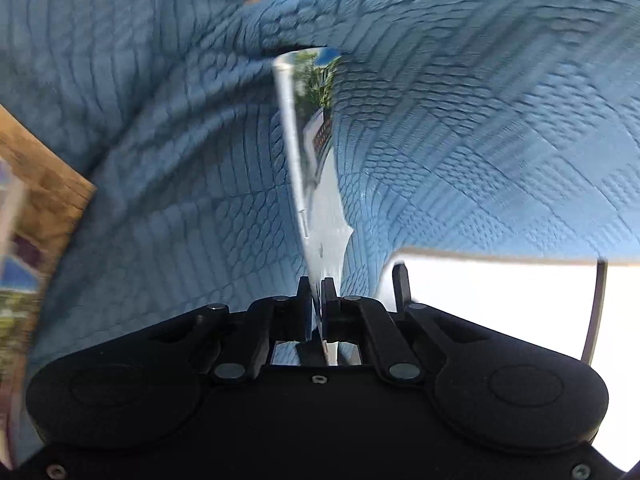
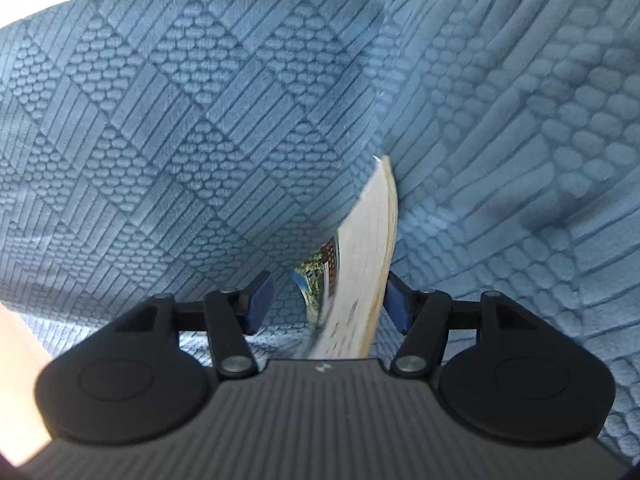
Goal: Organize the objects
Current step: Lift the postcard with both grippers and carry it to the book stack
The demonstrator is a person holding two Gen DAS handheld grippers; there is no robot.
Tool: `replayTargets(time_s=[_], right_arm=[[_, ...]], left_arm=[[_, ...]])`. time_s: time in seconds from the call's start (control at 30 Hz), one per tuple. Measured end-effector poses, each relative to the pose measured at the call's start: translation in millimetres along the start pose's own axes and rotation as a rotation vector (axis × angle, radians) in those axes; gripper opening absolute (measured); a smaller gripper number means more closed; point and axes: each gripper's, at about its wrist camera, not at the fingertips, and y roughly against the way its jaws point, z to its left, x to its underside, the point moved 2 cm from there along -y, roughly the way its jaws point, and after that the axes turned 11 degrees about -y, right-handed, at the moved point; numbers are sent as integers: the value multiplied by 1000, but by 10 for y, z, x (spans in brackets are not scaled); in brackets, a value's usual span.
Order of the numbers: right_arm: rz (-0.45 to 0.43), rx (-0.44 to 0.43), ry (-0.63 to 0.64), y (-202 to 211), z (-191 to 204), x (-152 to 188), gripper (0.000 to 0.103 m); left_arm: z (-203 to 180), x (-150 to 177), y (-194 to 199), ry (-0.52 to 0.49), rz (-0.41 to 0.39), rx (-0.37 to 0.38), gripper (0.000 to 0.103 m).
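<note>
book (image 2: 360, 264) | on edge, long axis away | blue blanket (image 2: 160, 120)

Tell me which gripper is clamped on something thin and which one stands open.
The left gripper is clamped: its pads pinch a thin glossy sheet edge-on. The right gripper stands open, its blue pads apart on either side of a book.

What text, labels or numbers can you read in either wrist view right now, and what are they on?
None can be read.
Booklet cover held edge-on in the left gripper: rows of dark red print, too blurred.
Book between the right gripper fingers: red lettering on the cover and grey marks on the pale face, both too smeared.
Blue blanket: pattern only.
</note>
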Motion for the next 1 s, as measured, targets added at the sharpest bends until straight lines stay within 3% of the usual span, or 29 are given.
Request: replayTargets(time_s=[0.2, 0.3, 0.4, 0.47, 0.63, 0.87, 1.0], right_arm=[[32, 25, 14, -107, 3, 66, 59], [39, 50, 48, -131, 30, 94, 44], [5, 124, 88, -141, 10, 125, 14], [12, 143, 87, -152, -37, 161, 8], [14, 119, 175, -82, 86, 273, 5], [-9, 109, 130, 283, 62, 387, 5], [-29, 132, 178, 559, 134, 559, 4]], left_arm=[[-46, 17, 395, -90, -20, -35, 2], [-77, 27, 547, -149, -50, -69, 3], [-58, 53, 615, -174, -57, -93, 3], [-59, 64, 637, -196, -66, -130, 2], [-132, 201, 721, -252, -99, -144, 3], [-243, 411, 859, -345, -62, -159, 3], [-309, 551, 1034, -385, -60, -169, 3]])
